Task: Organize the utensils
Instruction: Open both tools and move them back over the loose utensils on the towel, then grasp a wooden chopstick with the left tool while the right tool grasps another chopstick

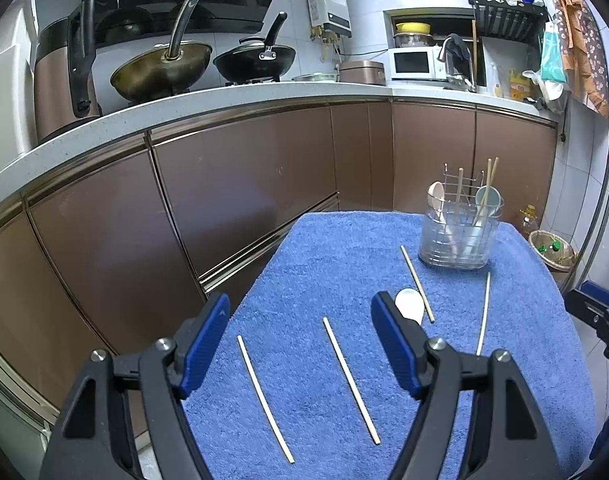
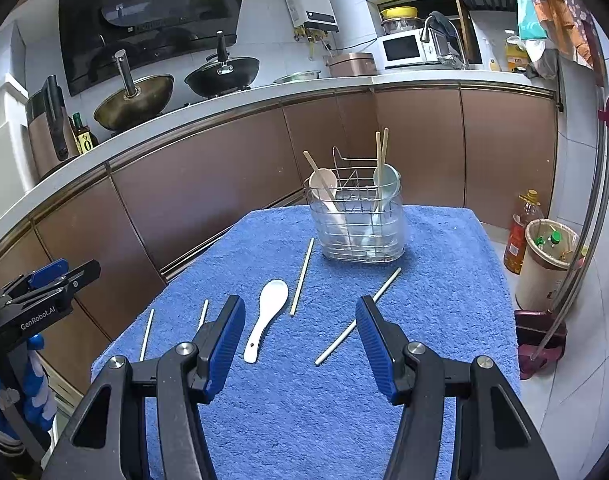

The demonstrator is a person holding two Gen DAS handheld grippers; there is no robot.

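A clear utensil holder (image 1: 460, 236) (image 2: 358, 220) with a wire rack stands at the far end of the blue towel (image 1: 316, 264) (image 2: 444, 280); it holds a pink spoon, a pale green spoon and some chopsticks. A white spoon (image 2: 266, 318) (image 1: 409, 305) lies mid-towel. Several loose chopsticks lie around it: one (image 2: 302, 276) beside the spoon, one (image 2: 358, 316) to the right, two (image 1: 264, 398) (image 1: 350, 380) near the left gripper. My left gripper (image 1: 300, 316) is open and empty above the two near chopsticks. My right gripper (image 2: 300, 322) is open and empty above the white spoon's handle.
Brown kitchen cabinets (image 1: 240, 184) and a white counter with two woks (image 1: 164, 68) run behind the towel. A bin (image 2: 544, 264) and an oil bottle (image 2: 520, 232) stand on the floor to the right. The left gripper shows at the right wrist view's left edge (image 2: 40, 284).
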